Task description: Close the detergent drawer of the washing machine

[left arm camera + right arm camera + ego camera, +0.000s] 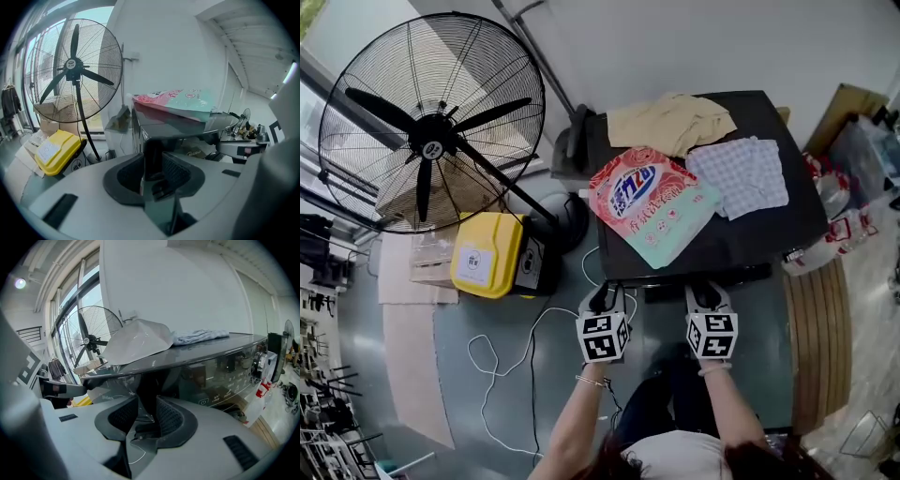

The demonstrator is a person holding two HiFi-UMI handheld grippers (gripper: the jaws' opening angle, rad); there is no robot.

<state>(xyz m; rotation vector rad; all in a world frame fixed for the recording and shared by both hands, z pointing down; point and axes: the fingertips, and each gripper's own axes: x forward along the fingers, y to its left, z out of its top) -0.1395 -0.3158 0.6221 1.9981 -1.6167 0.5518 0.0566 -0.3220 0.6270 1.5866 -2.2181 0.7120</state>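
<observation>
In front of the washing machine (pixel 769 220), the head view shows the left claw (pixel 606 300) and right claw (pixel 705 296) at its front edge, with the detergent drawer (pixel 666 292) a dark strip between them. The left gripper view shows that claw released, the machine's dark front showing between its jaws. The right gripper view shows the same: released, jaws apart before the glossy front panel.
</observation>
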